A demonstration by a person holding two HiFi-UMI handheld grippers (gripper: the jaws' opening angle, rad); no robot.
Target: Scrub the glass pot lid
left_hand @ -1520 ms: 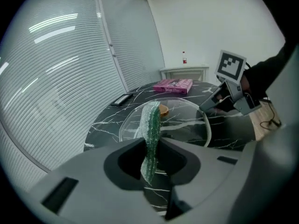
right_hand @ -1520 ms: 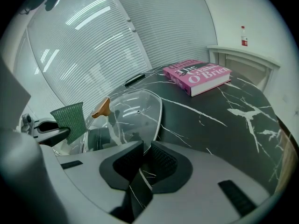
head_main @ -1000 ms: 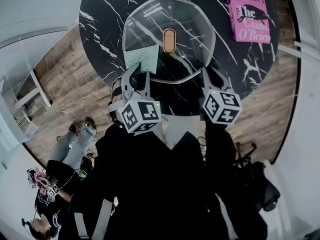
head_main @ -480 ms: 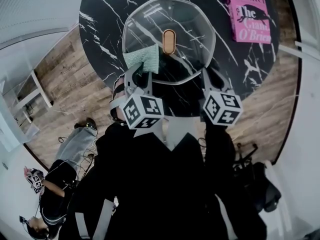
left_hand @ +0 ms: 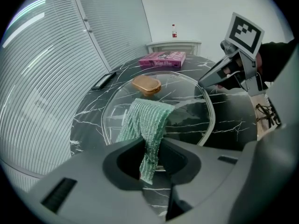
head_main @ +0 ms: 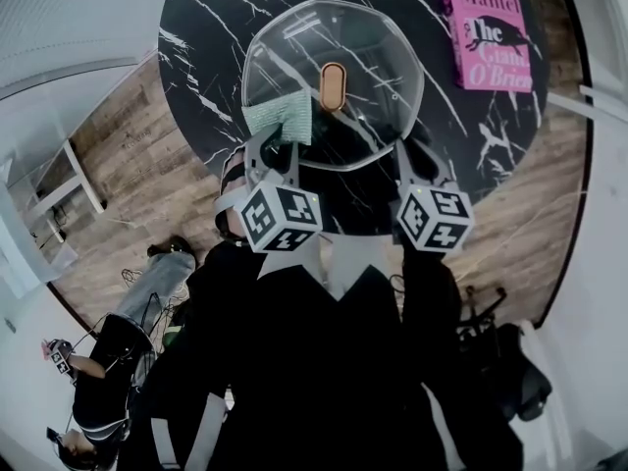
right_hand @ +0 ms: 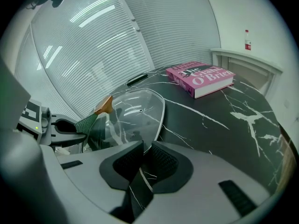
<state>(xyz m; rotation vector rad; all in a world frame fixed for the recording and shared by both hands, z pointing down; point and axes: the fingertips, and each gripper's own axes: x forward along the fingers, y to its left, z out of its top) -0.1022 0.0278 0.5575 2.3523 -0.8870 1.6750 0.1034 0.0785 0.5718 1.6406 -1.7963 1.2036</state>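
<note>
Step in hand: scrubbing, mid-wipe by the look of it.

- Clear glass pot lid (head_main: pixel 378 62) sits dome up on the round black marble-veined table (head_main: pixel 196 47), between the centre and the 6 o'clock edge. Its oval tan knob (head_main: pixel 333 85) is at the lid's middle.
- Left gripper (head_main: pixel 273 147) is clenched on a green ribbed cloth (left_hand: pixel 147 125). One end is pinched between the jaws. The rest is laid up over the glass at the lid's 8 o'clock, and its far edge stops just short of the knob (left_hand: pixel 146 85).
- Right gripper (right_hand: pixel 140 164) has its jaws drawn nearly together, with the lid's pale rim running in between the pads. It is read as clamped on the rim at about 4 o'clock, bracing the lid (right_hand: pixel 135 111).
- Whether the gripped side is raised off the table cannot be told.
- A pink hardback book (head_main: pixel 486 27) lies at the table's 1 o'clock, well apart from the work.

Judgement: only the 8 o'clock sector is under cloth. The glass from 10 round to 3 o'clock looks untouched.

The next move calls for the left gripper to sweep the cloth across or around the knob under light downward pressure, while the right keeps the rim from skating. Too hard a push risks the lid pivoting on that single clamp point.
</note>
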